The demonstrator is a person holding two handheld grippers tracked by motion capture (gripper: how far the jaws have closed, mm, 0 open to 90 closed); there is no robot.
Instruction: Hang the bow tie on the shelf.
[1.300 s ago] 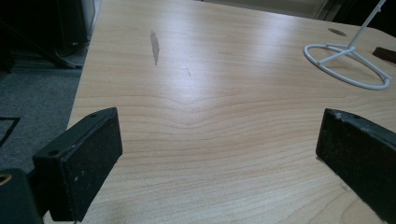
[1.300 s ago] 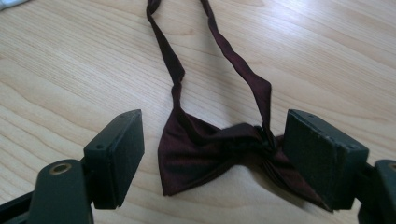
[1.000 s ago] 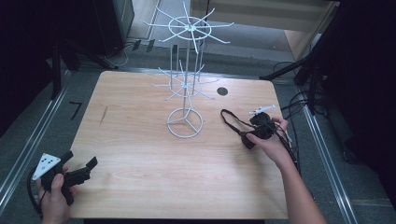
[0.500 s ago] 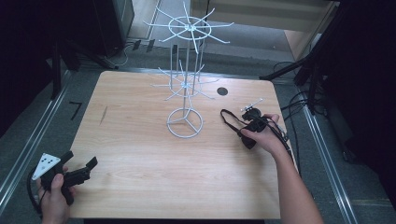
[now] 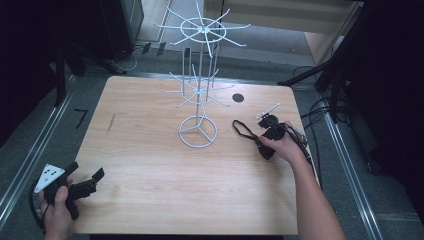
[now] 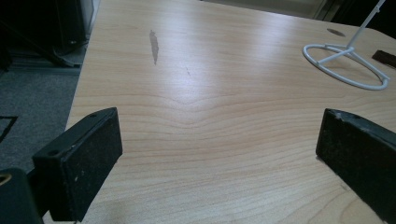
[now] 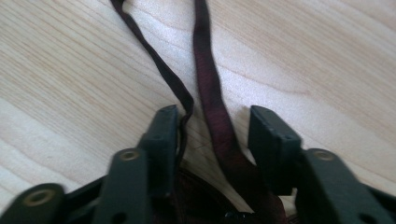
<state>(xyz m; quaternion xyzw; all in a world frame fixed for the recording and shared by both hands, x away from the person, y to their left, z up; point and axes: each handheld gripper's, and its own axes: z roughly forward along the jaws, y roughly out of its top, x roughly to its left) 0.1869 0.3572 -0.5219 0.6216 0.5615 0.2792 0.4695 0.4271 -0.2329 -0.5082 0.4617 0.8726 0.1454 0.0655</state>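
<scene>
A: Start with the biggest thing. What do you have on the surface (image 5: 150, 150)?

B: Pale wood, with a white wire rack (image 5: 199, 95) standing at its far middle on a ring base. No brand, label or lettering is readable on either.

A: And your right gripper (image 7: 212, 140)?

B: It's low on the right side of the surface, and its fingers have just been closing. The dark strap (image 7: 210, 79) runs between them as a loop; one strand touches a finger (image 7: 161, 135), the other lies free, so they aren't clamped yet. The strap carries no readable writing.

A: Your left gripper (image 6: 217, 149)?

B: At the near left corner, fingers wide apart over bare wood.
</scene>
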